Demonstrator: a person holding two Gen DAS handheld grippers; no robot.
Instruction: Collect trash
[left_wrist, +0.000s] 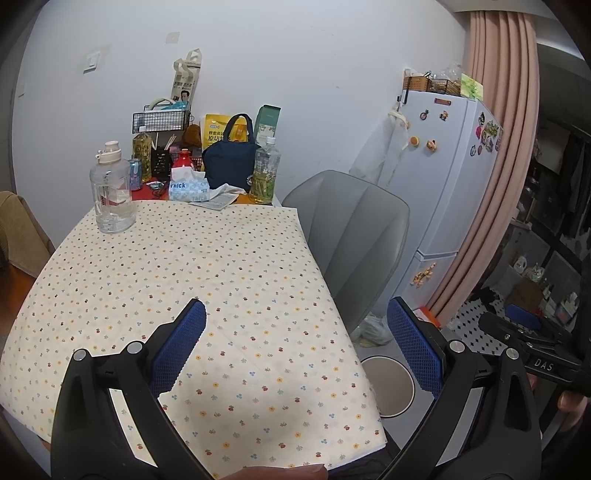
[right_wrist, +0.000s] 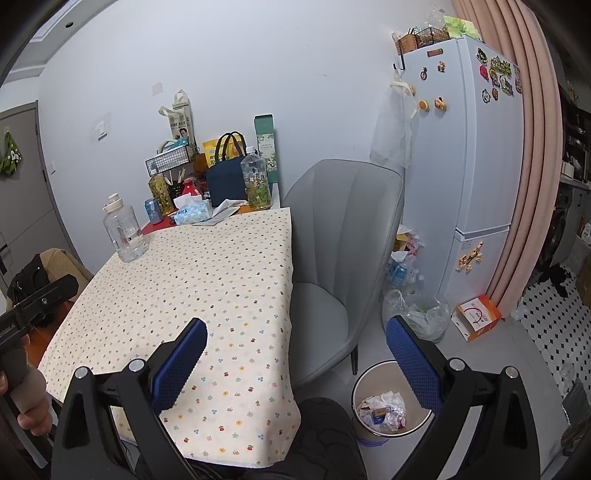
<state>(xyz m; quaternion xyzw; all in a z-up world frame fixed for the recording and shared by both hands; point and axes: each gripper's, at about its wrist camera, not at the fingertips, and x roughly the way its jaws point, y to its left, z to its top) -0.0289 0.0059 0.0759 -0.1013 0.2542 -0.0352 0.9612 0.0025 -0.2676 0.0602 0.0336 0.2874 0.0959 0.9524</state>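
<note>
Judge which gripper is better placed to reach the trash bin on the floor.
Probably right: the right gripper hangs open beside the table's right edge, with the trash bin just below its right finger. The left gripper, also open, hangs over the tablecloth.

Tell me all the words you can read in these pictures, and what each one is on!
"nick", in blue letters (start hidden): tissue box on the table.
"DAS": right gripper's black body, seen from the left wrist camera.
Chinese characters, partly legible as "原切": yellow snack bag.
Too small or blurred: the tall paper bag, green carton, blue can, orange box, fridge magnets.
</note>
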